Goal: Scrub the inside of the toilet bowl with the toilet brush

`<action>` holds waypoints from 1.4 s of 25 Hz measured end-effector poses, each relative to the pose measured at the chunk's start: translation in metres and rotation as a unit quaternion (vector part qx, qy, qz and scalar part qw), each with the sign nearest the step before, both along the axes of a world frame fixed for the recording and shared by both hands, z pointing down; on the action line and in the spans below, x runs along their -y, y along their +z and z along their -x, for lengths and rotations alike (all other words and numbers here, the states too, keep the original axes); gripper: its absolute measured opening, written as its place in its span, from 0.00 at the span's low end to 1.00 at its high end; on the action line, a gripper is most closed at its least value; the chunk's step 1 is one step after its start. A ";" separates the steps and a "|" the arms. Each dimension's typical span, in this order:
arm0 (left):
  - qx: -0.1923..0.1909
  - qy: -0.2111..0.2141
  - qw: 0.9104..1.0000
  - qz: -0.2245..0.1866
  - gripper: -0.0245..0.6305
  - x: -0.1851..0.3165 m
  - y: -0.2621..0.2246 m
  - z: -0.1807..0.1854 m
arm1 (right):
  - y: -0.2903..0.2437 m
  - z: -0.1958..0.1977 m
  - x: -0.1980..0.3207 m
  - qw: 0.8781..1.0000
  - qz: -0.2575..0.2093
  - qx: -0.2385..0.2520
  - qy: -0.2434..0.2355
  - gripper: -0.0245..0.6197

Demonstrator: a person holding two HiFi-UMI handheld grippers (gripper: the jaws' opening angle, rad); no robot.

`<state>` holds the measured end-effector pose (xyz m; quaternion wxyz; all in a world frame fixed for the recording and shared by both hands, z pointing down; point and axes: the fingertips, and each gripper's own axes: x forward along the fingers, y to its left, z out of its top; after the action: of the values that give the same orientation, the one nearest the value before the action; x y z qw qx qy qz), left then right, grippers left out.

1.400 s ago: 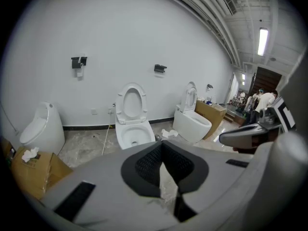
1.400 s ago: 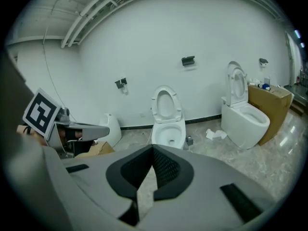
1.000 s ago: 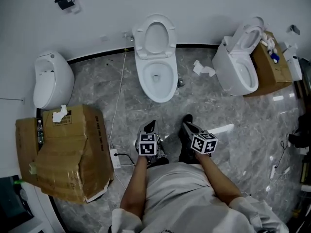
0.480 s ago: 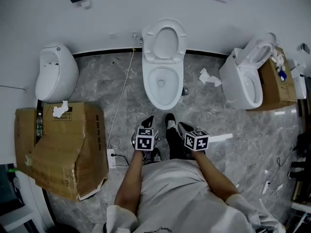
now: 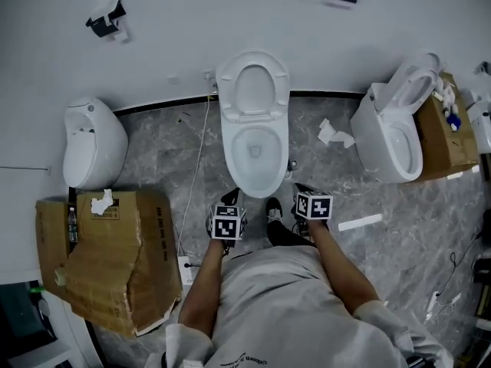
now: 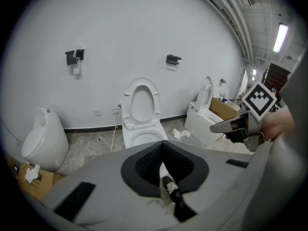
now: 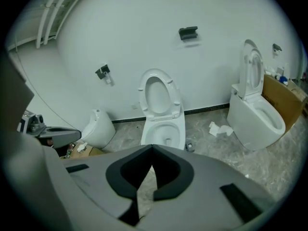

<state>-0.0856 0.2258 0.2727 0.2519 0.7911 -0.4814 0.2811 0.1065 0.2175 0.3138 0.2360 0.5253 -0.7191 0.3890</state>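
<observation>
A white toilet (image 5: 255, 90) stands against the wall with its lid raised and its bowl (image 5: 255, 153) open. It also shows ahead as the toilet (image 6: 140, 124) in the left gripper view and the toilet (image 7: 163, 126) in the right gripper view. My left gripper (image 5: 232, 197) is just before the bowl's front rim, a little to its left, jaws shut and empty. Shut with nothing in it too, my right gripper (image 5: 301, 189) hangs by the front right of the bowl. No toilet brush shows in any view.
A second toilet (image 5: 395, 140) and a cardboard box (image 5: 441, 140) stand at the right. A white urinal (image 5: 92, 144) and a crushed carton (image 5: 107, 259) are at the left. Crumpled paper (image 5: 334, 134), a white cable (image 5: 196, 175) and a white strip (image 5: 360, 222) lie on the marble floor.
The person has stepped toward the middle toilet. Both grippers have moved forward and now sit close to the bowl's front rim, the right one spreading to the right side.
</observation>
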 end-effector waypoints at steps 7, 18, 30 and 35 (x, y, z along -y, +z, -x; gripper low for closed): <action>0.010 -0.017 1.000 0.006 0.08 0.060 0.005 -0.020 | 0.025 -0.035 0.053 0.999 0.035 0.012 0.012 0.06; 0.018 -0.031 0.999 -0.007 0.08 0.140 0.005 -0.065 | 0.047 -0.068 0.139 0.995 0.066 0.068 0.007 0.06; -0.022 -0.140 0.982 0.126 0.08 0.111 0.082 -0.047 | 0.137 -0.086 0.096 0.990 0.133 -0.011 -0.045 0.06; -0.041 -0.162 0.976 0.139 0.08 0.130 0.129 -0.052 | 0.203 -0.086 0.110 0.985 0.166 -0.039 -0.038 0.08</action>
<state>-0.0339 0.0959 0.4012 0.4213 0.6710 -0.5482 0.2679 0.1929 0.1077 0.5171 0.3625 0.4661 -0.6541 0.4728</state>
